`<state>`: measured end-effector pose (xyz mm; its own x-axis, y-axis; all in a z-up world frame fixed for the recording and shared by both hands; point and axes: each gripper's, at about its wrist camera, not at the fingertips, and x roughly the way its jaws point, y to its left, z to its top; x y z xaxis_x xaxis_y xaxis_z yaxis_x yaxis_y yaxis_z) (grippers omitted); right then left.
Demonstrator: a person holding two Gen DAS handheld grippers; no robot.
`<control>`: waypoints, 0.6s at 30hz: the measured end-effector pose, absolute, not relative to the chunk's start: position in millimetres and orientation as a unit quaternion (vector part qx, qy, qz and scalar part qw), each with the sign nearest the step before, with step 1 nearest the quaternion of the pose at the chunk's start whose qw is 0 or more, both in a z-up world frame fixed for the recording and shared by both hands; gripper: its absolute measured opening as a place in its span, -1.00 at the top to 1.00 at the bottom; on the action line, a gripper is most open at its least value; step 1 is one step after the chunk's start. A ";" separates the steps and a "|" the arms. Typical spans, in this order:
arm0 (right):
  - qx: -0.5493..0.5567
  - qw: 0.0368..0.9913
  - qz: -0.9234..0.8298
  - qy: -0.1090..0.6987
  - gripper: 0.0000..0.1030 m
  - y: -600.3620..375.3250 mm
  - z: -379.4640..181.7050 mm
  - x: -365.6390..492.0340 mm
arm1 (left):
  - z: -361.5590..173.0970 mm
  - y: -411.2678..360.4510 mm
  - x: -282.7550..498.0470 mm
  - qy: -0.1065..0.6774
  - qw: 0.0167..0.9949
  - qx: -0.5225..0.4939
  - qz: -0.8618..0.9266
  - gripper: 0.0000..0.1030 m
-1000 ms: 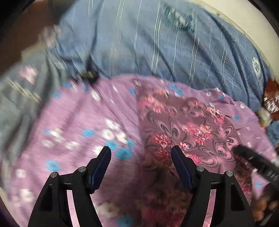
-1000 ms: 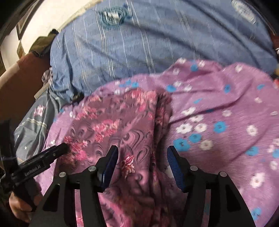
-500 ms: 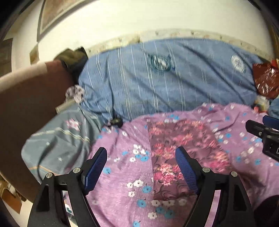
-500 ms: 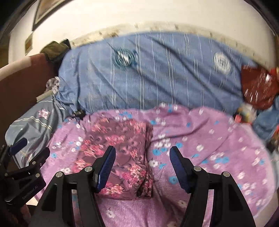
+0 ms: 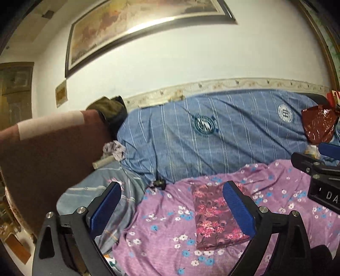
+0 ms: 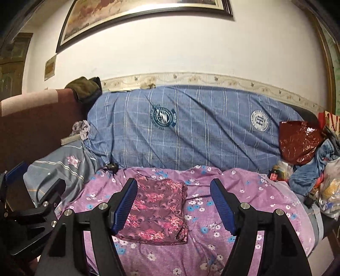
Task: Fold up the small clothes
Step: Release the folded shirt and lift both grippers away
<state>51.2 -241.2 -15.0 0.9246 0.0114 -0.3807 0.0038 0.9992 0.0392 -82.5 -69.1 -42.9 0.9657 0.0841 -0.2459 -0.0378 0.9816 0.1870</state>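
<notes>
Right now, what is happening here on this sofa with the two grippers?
A person holds a gripper in each hand, folding small clothes on a sofa. The folded floral garment lies as a neat rectangle on the purple flowered sheet. The left gripper and the right gripper are both open and empty, their jaws having just been opening, and neither touches the cloth. The fold looks finished.

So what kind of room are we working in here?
Most likely a lived-in home sitting room or bedroom: a sofa or daybed draped in a purple floral sheet and blue striped cover, a framed painting on the wall, and the folded floral garment lying there.
</notes>
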 end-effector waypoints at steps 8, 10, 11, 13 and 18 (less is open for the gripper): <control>0.016 0.984 0.001 0.177 -0.42 -236.3 -0.6 30.3 | -33.6 -62.3 -109.3 0.116 0.990 0.074 0.040 -0.93; 0.014 0.985 0.000 0.175 -0.42 -236.2 2.6 26.9 | -30.8 -60.7 -109.1 0.115 0.990 0.073 0.040 -0.93; 0.014 0.985 0.000 0.173 -0.42 -236.0 3.6 25.4 | -29.4 -60.6 -110.2 0.115 0.990 0.071 0.041 -0.93; 0.015 0.986 0.001 0.169 -0.43 -236.4 5.5 23.0 | -27.4 -60.2 -108.2 0.117 0.990 0.068 0.042 -0.93; 0.016 0.986 -0.002 0.164 -0.44 -236.5 7.3 18.0 | -23.1 -54.0 -98.7 0.119 0.990 0.060 0.043 -0.94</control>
